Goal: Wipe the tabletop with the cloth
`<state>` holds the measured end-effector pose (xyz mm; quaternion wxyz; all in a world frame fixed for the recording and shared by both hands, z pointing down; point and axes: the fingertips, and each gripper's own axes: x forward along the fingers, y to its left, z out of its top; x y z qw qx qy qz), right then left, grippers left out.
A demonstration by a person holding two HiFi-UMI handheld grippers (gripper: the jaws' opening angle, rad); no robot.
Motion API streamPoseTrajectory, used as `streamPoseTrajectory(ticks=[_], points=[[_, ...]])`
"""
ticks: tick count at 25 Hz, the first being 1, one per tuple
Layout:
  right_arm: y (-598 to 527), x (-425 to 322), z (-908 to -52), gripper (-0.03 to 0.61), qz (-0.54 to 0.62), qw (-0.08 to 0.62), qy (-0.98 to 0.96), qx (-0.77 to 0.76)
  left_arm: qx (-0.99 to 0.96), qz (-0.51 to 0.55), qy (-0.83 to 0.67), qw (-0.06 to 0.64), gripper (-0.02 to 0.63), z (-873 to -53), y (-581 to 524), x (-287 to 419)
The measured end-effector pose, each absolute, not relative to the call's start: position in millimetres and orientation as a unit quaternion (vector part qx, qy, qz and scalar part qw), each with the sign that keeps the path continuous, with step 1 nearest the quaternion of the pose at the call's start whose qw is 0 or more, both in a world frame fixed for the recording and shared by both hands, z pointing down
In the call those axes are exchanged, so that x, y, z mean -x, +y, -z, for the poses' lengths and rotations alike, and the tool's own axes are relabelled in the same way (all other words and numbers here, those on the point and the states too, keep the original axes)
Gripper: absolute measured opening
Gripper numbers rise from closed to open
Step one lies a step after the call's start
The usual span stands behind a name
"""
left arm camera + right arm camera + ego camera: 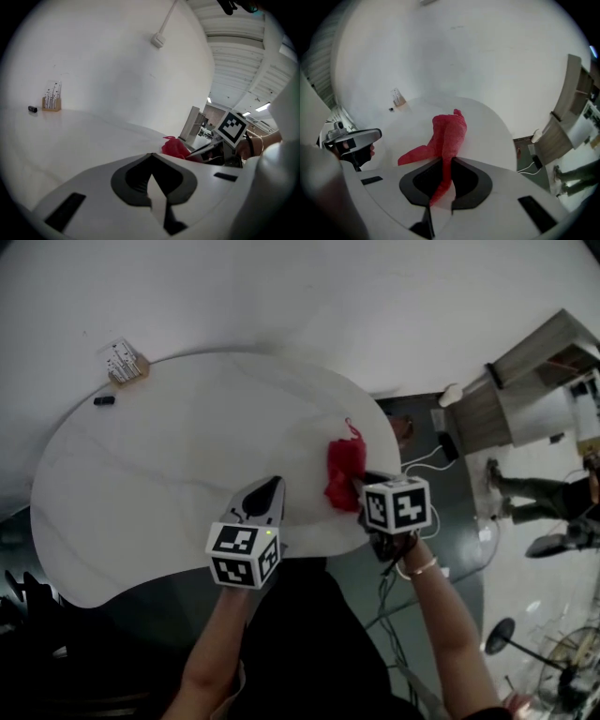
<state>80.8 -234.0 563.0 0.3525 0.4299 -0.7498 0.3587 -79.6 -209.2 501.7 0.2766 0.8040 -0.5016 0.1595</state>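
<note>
A red cloth lies bunched near the right edge of the white rounded tabletop. My right gripper is at that edge, shut on the cloth's near end. In the right gripper view the cloth runs from between the jaws of that gripper out onto the table. My left gripper hovers over the table's near edge, left of the cloth, shut with nothing in it. The left gripper view shows its tips meeting, with the cloth off to the right.
A small wooden holder with white pieces and a small black object sit at the table's far left. A wooden cabinet, floor cables and a person's legs are to the right of the table.
</note>
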Motion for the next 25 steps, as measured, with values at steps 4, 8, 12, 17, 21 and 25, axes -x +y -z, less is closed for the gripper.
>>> streamPoseTrajectory(ticks=[4,8,12,17,21,25], points=[[-232.0,-136.0,-563.5,0.046,-0.367,0.353,-0.723,-0.468,-0.818,-0.162,-0.482,0.27,0.002,-498.0,-212.8,52.5],[-229.2,-185.6,-562.4,0.046,-0.361,0.36,-0.694,-0.508,-0.828,-0.161,-0.469,0.263,0.002,-492.0,-213.6,32.9],[-227.7,-228.5,-555.1,0.046,-0.349,0.367,-0.666,-0.547,-0.831,-0.155,-0.468,0.257,0.002,-484.2,-213.5,26.2],[-219.2,-215.0,-516.8,0.046,-0.337,0.335,-0.695,-0.54,-0.825,-0.144,-0.486,0.251,0.002,-476.0,-207.8,41.9],[-207.7,-143.0,-487.5,0.046,-0.325,0.315,-0.754,-0.475,-0.809,-0.133,-0.514,0.252,0.002,-470.3,-195.0,67.3],[-190.1,-50.2,-472.2,0.046,-0.325,0.299,-0.81,-0.386,-0.79,-0.123,-0.546,0.25,0.002,-465.1,-181.2,100.4]])
